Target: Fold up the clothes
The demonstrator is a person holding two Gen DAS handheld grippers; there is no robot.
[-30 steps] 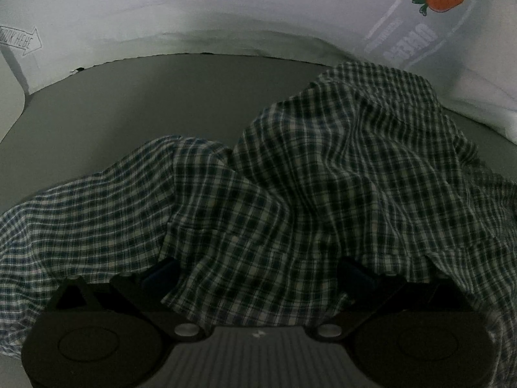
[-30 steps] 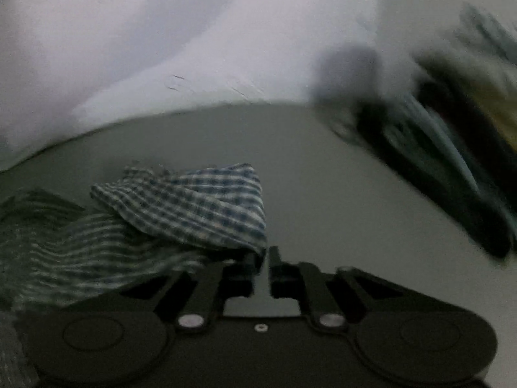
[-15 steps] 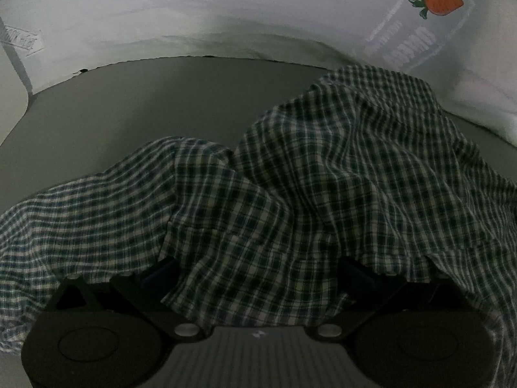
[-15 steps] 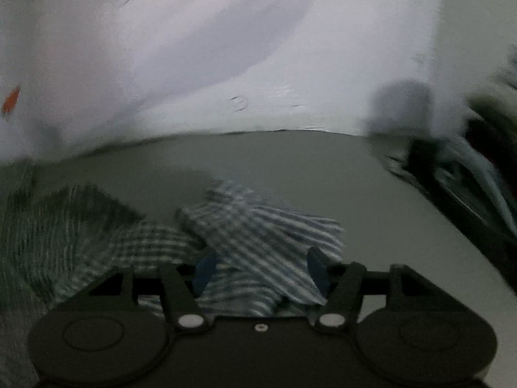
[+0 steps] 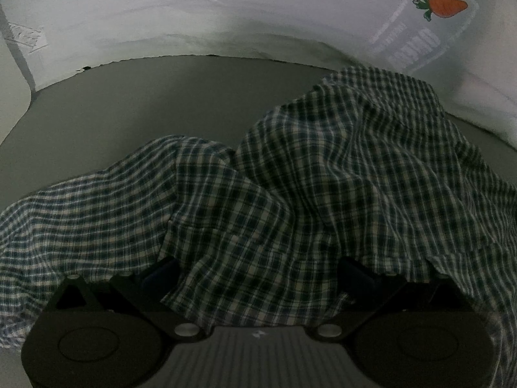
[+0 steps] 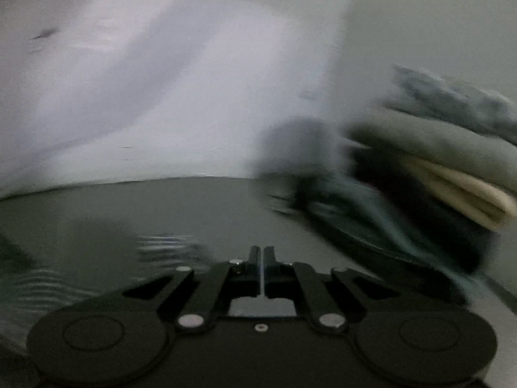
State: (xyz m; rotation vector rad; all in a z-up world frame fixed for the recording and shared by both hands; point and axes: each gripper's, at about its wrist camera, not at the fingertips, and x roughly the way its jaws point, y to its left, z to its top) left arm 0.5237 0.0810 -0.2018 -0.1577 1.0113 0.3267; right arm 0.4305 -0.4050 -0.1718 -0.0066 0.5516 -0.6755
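Note:
A dark green and white checked shirt (image 5: 323, 177) lies crumpled on the grey table (image 5: 145, 106). In the left wrist view it drapes over my left gripper (image 5: 258, 268), whose jaws stand wide apart with cloth lying between and over them. In the right wrist view my right gripper (image 6: 261, 258) is shut with its fingers pressed together and nothing between them. It is over bare table, and the blurred edge of the shirt (image 6: 164, 245) lies just to its left.
A white sheet with a carrot print (image 5: 446, 6) hangs behind the table. A pile of folded clothes (image 6: 436, 177), dark, grey and cream, sits at the right in the right wrist view. The right wrist view is motion-blurred.
My right gripper opened over the shirt's corner half a second ago, then shut empty and swung right, off the cloth. The left gripper and shirt have barely moved.

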